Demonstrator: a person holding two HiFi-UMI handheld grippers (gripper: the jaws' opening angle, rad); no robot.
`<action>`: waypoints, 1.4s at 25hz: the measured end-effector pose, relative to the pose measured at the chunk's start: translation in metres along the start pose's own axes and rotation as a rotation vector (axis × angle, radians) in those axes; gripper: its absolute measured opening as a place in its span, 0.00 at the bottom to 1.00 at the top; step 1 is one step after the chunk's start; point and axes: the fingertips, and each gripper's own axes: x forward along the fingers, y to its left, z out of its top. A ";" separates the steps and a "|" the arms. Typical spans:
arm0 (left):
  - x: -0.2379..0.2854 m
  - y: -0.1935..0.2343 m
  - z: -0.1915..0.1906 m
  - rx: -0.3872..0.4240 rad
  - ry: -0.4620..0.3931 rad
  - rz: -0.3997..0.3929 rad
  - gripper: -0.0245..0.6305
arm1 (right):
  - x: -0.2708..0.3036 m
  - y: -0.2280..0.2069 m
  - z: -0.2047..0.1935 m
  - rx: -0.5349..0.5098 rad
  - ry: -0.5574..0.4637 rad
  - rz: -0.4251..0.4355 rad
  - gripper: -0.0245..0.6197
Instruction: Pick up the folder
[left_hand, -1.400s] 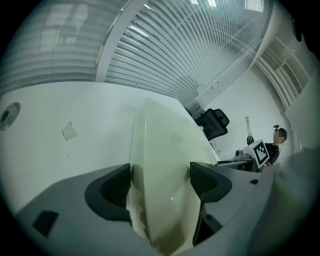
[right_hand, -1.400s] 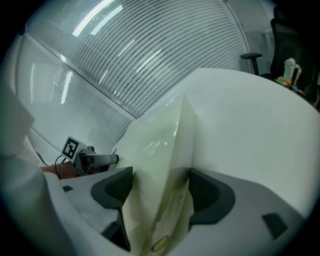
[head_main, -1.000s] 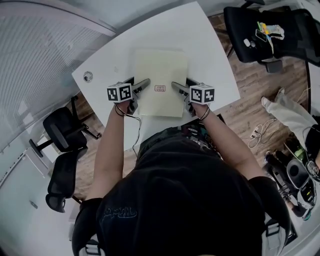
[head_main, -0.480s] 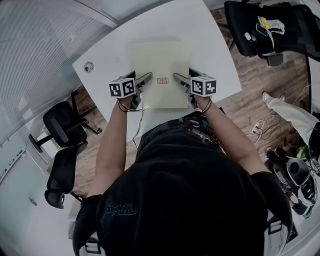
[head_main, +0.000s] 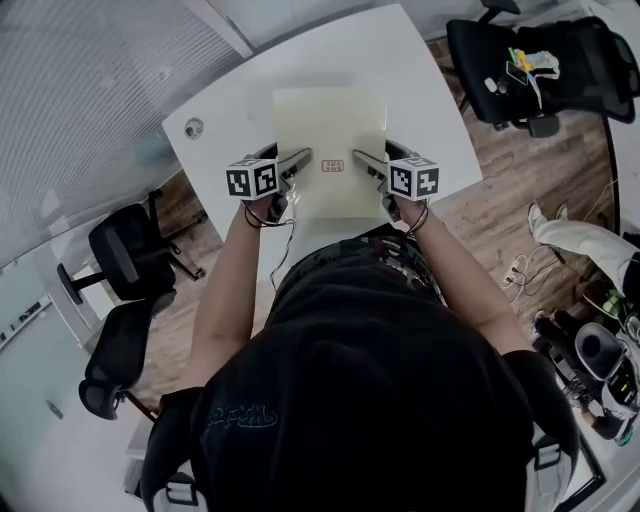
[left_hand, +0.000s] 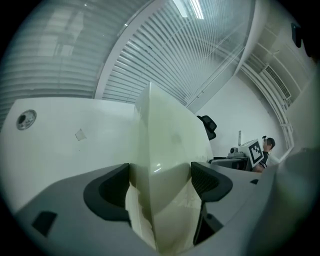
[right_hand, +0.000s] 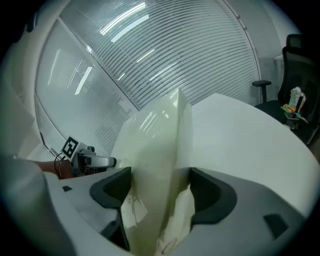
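The left claw (head_main: 303, 157) and right claw (head_main: 360, 157) each pinch the pale folder (head_main: 330, 120) at its near side edges, over the white counter (head_main: 425, 95).

A white table (head_main: 225, 105) with a round grommet (head_main: 193, 127) stands on a wood-plank floor (head_main: 500, 205); horizontal blinds (left_hand: 175, 55) cover the wall beyond it. A black office chair (head_main: 125, 255) stands at left; another chair (head_main: 560, 75), carrying small items, stands at upper right; a ceiling strip light (left_hand: 192, 7) is lit.
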 end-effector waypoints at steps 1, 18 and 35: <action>-0.005 -0.003 0.000 0.010 -0.006 0.000 0.63 | -0.004 0.004 0.000 -0.011 -0.008 -0.005 0.59; -0.075 -0.059 0.002 0.144 -0.152 -0.045 0.63 | -0.073 0.071 0.005 -0.147 -0.182 -0.046 0.59; -0.125 -0.119 -0.014 0.160 -0.322 0.043 0.63 | -0.128 0.103 0.012 -0.338 -0.214 0.033 0.59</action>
